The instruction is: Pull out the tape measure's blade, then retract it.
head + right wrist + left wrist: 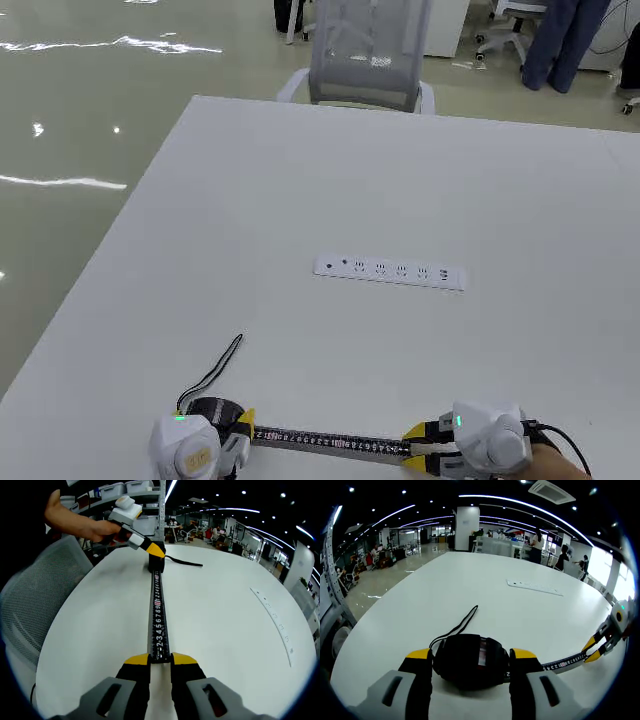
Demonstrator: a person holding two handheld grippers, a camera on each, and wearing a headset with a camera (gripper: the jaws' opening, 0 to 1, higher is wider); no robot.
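Tape measure case [212, 411]: black and rounded, set on the white tabletop [400, 180] near its front edge, toward the left. In the left gripper view [470, 661] it is seen between 2 yellow-tipped jaws.

Left claw [471, 656]: clamped on the tape measure case, with 1 jaw against each side. It is found at the bottom left of the head view [243, 428].

Blade [330, 441]: drawn out of the case and stretched straight to the right, low along the tabletop. Whether it touches the surface cannot be told. Printed numerals are read along it in the right gripper view [158, 625].

Right claw [160, 658]: closed on the free end of the blade, which is pinched between the 2 yellow tips. It is found at the bottom right of the head view [414, 447].

Strap [214, 368]: a thin black cord joined to the case and laid on the tabletop, trailing away from the person.

Power strip [390, 272]: white and flat at mid-tabletop, well apart from the tape measure.

Chair [365, 50]: grey mesh back, placed at the far edge of the tabletop.

Hand [90, 527]: wrapped around the left gripper's body, as seen from the right gripper view.
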